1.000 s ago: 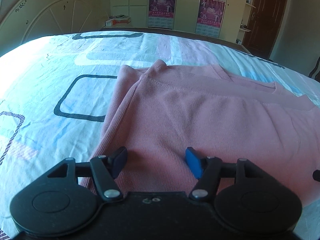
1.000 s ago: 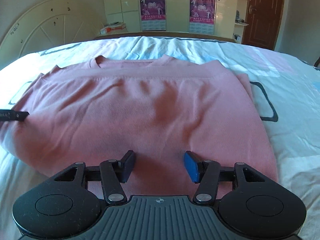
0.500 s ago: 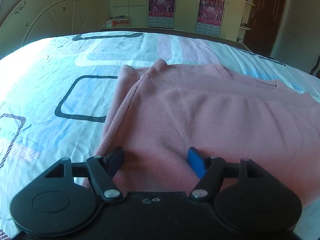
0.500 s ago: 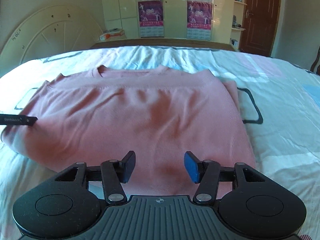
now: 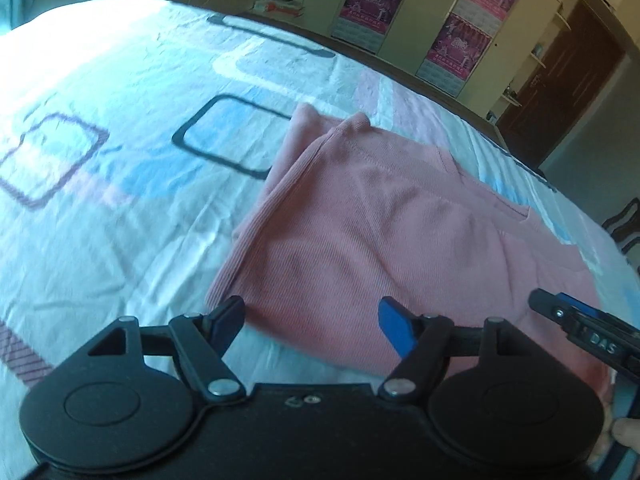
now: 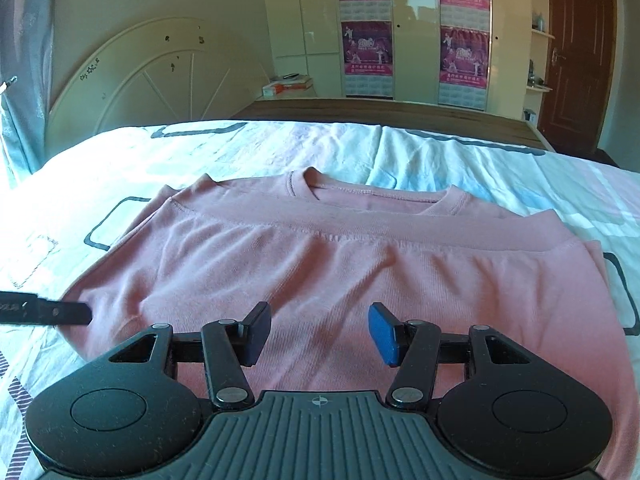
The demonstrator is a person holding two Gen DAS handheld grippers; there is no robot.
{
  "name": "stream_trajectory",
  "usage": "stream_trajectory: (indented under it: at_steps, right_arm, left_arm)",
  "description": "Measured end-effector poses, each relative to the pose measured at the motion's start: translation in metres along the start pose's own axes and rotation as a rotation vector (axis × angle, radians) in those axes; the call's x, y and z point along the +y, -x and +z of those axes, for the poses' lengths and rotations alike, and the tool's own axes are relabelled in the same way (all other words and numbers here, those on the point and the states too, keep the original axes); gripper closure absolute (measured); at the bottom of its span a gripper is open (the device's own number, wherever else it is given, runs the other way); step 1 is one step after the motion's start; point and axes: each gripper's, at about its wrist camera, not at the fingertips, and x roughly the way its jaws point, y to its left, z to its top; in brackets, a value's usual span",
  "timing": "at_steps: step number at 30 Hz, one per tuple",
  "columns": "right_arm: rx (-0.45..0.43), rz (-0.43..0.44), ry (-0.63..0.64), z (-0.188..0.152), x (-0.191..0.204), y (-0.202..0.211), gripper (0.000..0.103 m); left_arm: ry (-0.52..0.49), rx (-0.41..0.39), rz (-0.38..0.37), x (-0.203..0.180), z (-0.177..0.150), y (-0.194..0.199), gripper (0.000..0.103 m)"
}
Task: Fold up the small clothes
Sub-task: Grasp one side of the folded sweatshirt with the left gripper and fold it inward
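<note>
- Left gripper: jaws apart, just been widening, nothing between them; it hangs above the near left corner of the pink top
- Right gripper: jaws apart and empty above the top's near edge
- Pink top lies flat mid-bed on the patterned sheet; hem looks folded up toward the far collar, so 1 fold seems done
- Left to do, I judge: folding the sides in to make it compact

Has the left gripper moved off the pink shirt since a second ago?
Yes. The left gripper has backed toward the pink shirt's near left corner and rolled; its jaws have just been opening, nothing between them.
</note>
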Motion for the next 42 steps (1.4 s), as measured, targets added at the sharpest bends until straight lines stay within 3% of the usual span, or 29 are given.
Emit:
stream_trajectory:
  at_steps: [5, 13, 14, 17, 19, 20, 22, 26, 32, 37, 42]
  right_arm:
    - [0.008, -0.023, -0.028, 0.001, 0.008, -0.01, 0.048]
    - [0.007, -0.099, -0.023, 0.001, 0.016, -0.023, 0.048]
    - [-0.005, -0.107, -0.024, 0.002, 0.016, -0.022, 0.048]
    - [-0.021, -0.145, -0.022, 0.005, 0.015, -0.024, 0.048]
    - [0.017, -0.18, 0.005, 0.002, 0.014, -0.035, 0.048]
    - [0.054, -0.183, 0.023, -0.002, 0.014, -0.043, 0.048]
    - [0.037, -0.202, 0.087, -0.012, 0.022, -0.05, 0.048]
    - [0.03, -0.193, 0.063, -0.011, 0.018, -0.053, 0.048]
    - [-0.026, -0.076, -0.062, -0.006, -0.007, -0.032, 0.048]
    - [-0.07, -0.002, -0.178, -0.005, -0.053, 0.003, 0.048]
    - [-0.09, 0.007, -0.298, -0.015, -0.123, 0.042, 0.048]
  left_arm:
    - [0.17, 0.105, -0.148, 0.028, -0.017, -0.013, 0.032]
    - [0.299, -0.033, -0.3, 0.036, 0.003, -0.047, 0.031]
    - [0.309, -0.048, -0.312, 0.037, 0.006, -0.053, 0.034]
    - [0.342, -0.082, -0.324, 0.039, 0.011, -0.067, 0.058]
    - [0.357, -0.096, -0.305, 0.041, 0.013, -0.073, 0.081]
    - [0.363, -0.095, -0.301, 0.043, 0.013, -0.075, 0.082]
    - [0.36, -0.099, -0.292, 0.042, 0.014, -0.073, 0.086]
    - [0.292, -0.145, -0.265, 0.028, 0.019, -0.057, 0.088]
    - [0.04, -0.262, -0.265, -0.033, 0.032, -0.019, 0.09]
    - [-0.197, -0.294, -0.296, -0.127, 0.027, -0.003, 0.09]
    - [-0.386, -0.243, -0.388, -0.23, -0.01, -0.019, 0.09]
